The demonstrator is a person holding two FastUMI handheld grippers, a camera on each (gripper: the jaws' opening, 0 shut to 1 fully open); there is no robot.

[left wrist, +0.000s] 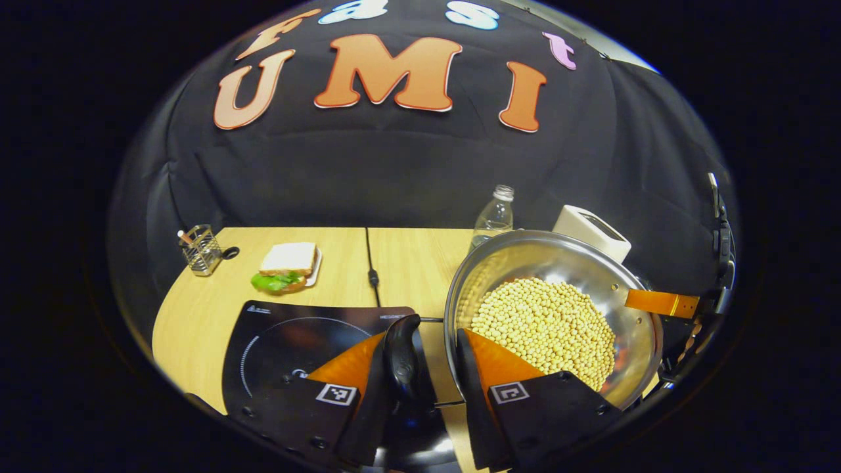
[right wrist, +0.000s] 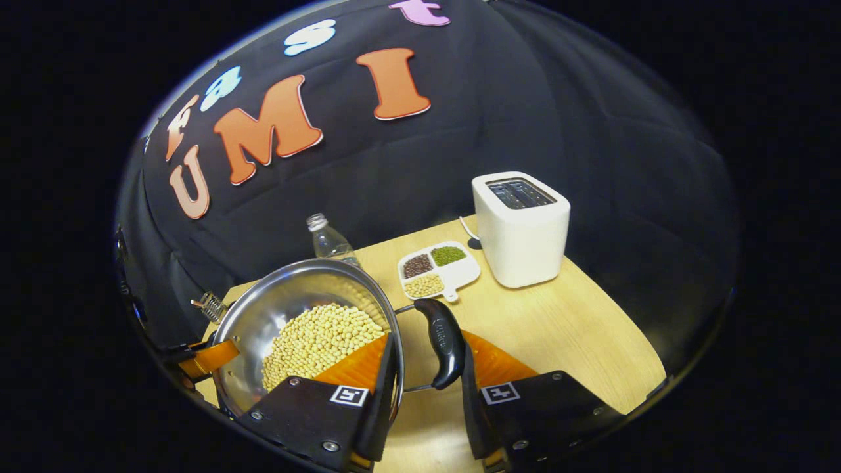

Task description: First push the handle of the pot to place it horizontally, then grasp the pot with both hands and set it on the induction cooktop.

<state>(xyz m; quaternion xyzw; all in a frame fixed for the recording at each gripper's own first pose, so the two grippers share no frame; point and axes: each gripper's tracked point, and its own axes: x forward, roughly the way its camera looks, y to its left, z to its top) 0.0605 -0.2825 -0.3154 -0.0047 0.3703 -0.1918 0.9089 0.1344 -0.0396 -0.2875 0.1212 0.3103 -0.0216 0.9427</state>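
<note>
A steel pot [left wrist: 578, 263] of soybeans [left wrist: 545, 328] sits just right of the black induction cooktop [left wrist: 289, 335]. My left gripper [left wrist: 424, 334] is shut across the pot's black side handle [left wrist: 402, 355] and rim, with one finger outside the handle and the other inside the wall. At the far rim, a finger of the right gripper [left wrist: 660, 303] shows. In the right gripper view the pot [right wrist: 276, 302] is at lower left. My right gripper [right wrist: 427, 345] clamps the other black handle [right wrist: 441, 341] and rim the same way. The left gripper [right wrist: 210, 356] shows at the opposite rim.
On the wooden table [left wrist: 197, 315] a sandwich plate [left wrist: 289, 266] and a wire holder [left wrist: 200, 249] lie beyond the cooktop, with a cable [left wrist: 371, 263] running back. A plastic bottle [right wrist: 326, 240], a divided dish of beans [right wrist: 437, 269] and a white toaster [right wrist: 522, 226] stand behind the pot.
</note>
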